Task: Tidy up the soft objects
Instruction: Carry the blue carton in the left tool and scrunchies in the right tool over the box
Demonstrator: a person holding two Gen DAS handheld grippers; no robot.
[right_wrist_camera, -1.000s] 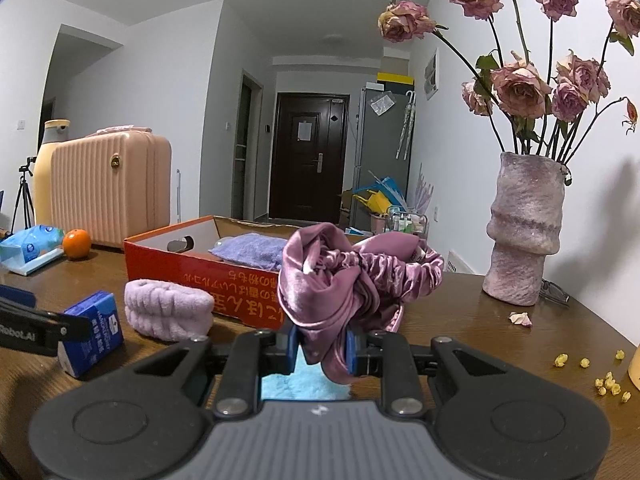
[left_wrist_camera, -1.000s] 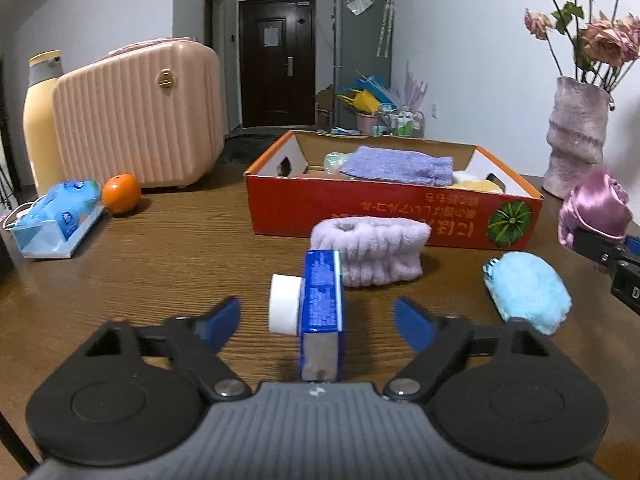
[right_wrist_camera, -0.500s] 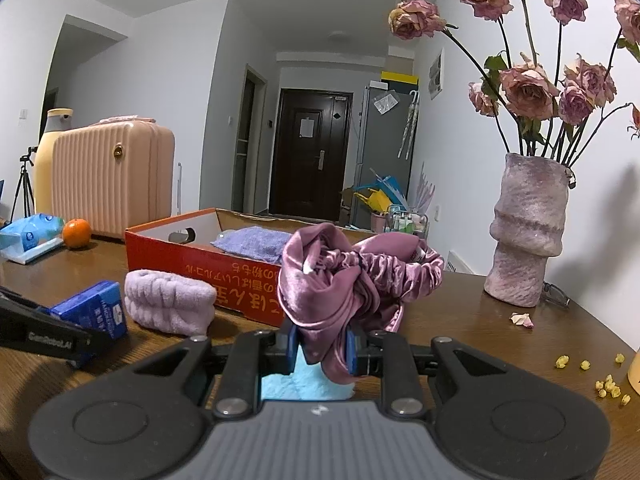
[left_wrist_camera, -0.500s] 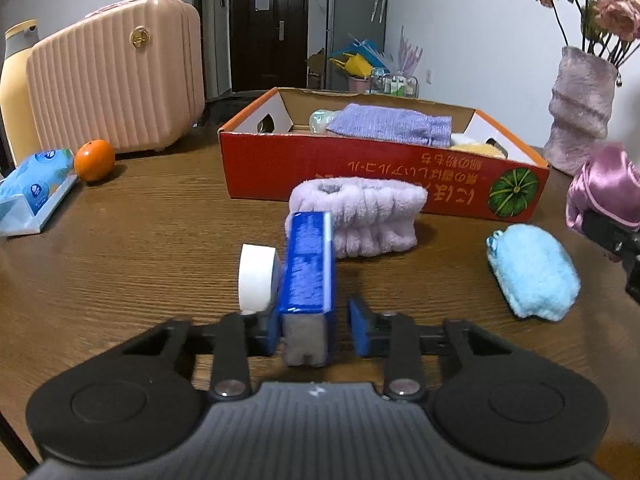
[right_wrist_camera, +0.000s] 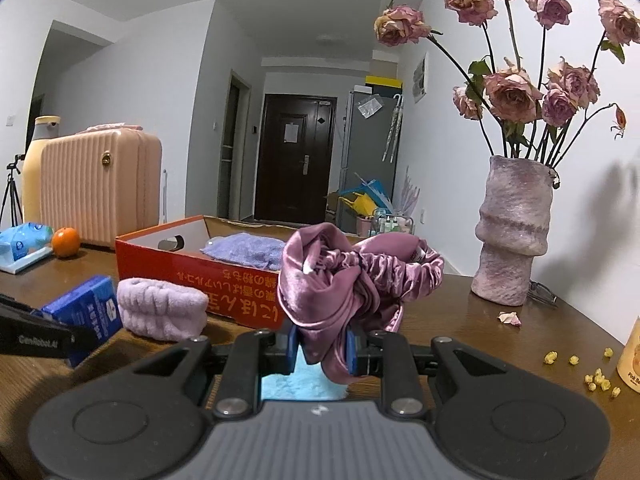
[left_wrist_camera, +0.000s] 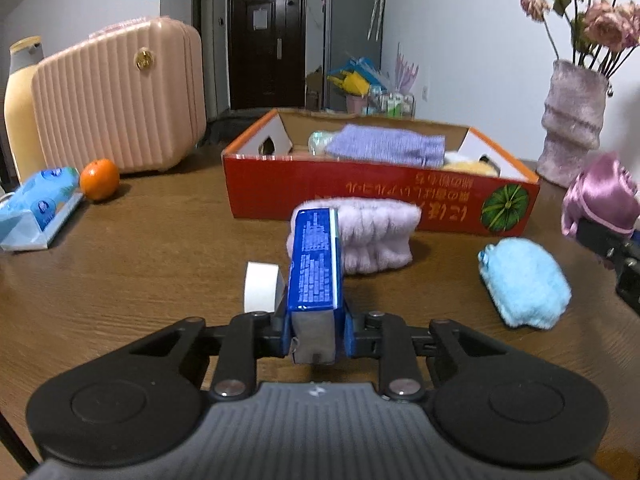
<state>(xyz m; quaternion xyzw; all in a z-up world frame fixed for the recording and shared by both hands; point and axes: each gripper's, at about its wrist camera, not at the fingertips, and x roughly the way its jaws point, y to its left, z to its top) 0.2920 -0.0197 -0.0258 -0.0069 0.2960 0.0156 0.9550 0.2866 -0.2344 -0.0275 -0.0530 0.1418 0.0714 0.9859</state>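
Observation:
My left gripper (left_wrist_camera: 316,332) is shut on a blue box (left_wrist_camera: 315,264) and holds it just above the wooden table; the box also shows in the right wrist view (right_wrist_camera: 86,312). My right gripper (right_wrist_camera: 322,346) is shut on a purple satin scrunchie (right_wrist_camera: 344,284), held above a light blue fluffy pad (left_wrist_camera: 524,282). A lilac fluffy headband (left_wrist_camera: 376,236) lies in front of the red cardboard box (left_wrist_camera: 360,196). A purple towel (left_wrist_camera: 388,146) lies in that box.
A white tape roll (left_wrist_camera: 260,286) stands left of the blue box. An orange (left_wrist_camera: 99,179), a tissue pack (left_wrist_camera: 38,204) and a pink suitcase (left_wrist_camera: 120,96) are at the left. A vase of roses (right_wrist_camera: 514,232) stands at the right, with yellow crumbs (right_wrist_camera: 592,372) near it.
My left gripper has closed on the blue box and lifted it slightly. The right gripper still holds the scrunchie and has risen a little.

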